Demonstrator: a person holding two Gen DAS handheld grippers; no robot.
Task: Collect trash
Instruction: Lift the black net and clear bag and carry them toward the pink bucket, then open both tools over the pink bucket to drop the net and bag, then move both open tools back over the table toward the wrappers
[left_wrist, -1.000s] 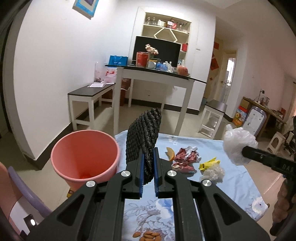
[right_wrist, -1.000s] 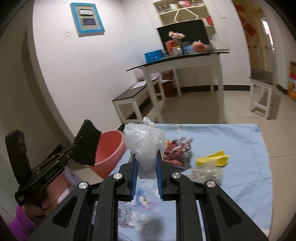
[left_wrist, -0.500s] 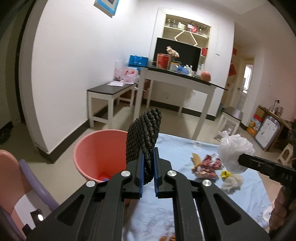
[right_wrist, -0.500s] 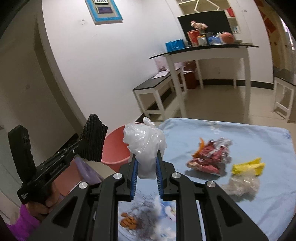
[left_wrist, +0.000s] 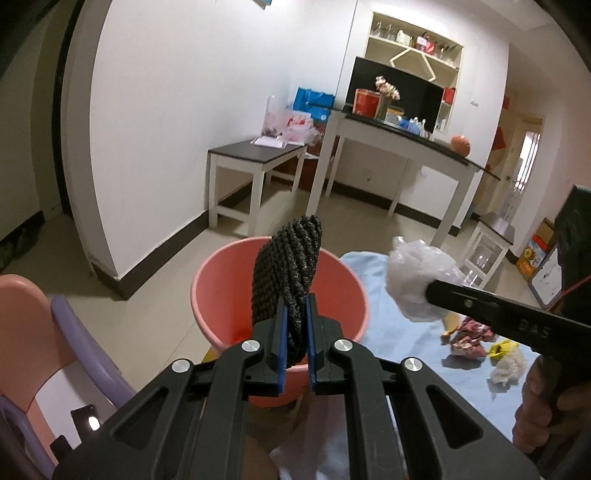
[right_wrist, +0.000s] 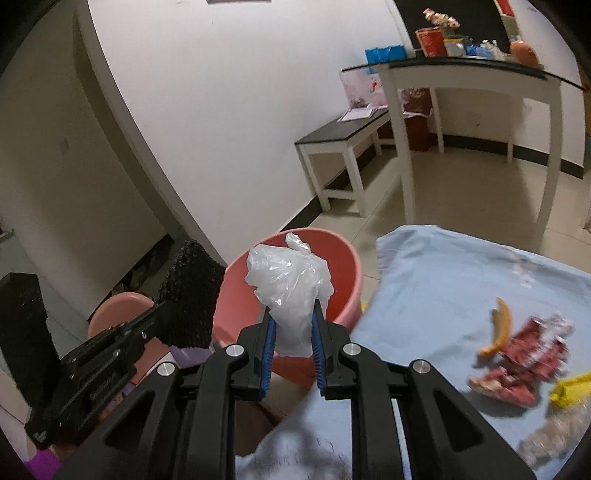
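Note:
My left gripper (left_wrist: 296, 325) is shut on a black mesh foam piece (left_wrist: 286, 273) and holds it over the pink bucket (left_wrist: 221, 306). It also shows in the right wrist view (right_wrist: 192, 299). My right gripper (right_wrist: 291, 332) is shut on a crumpled clear plastic bag (right_wrist: 291, 284), held by the bucket's (right_wrist: 343, 258) rim. The bag also shows in the left wrist view (left_wrist: 417, 284). On the blue tablecloth (right_wrist: 443, 280) lie an orange peel (right_wrist: 500, 326), a red wrapper (right_wrist: 524, 362), a yellow wrapper (right_wrist: 570, 384) and clear plastic (right_wrist: 554, 435).
The bucket stands on the floor off the table's left edge. A pink and purple chair (left_wrist: 44, 354) is at the near left. A low bench (left_wrist: 255, 158) and a tall white table (left_wrist: 402, 136) stand by the far wall.
Both grippers have swung left with their loads, from above the table toward the pink bucket. The bucket now sits right behind both held pieces.

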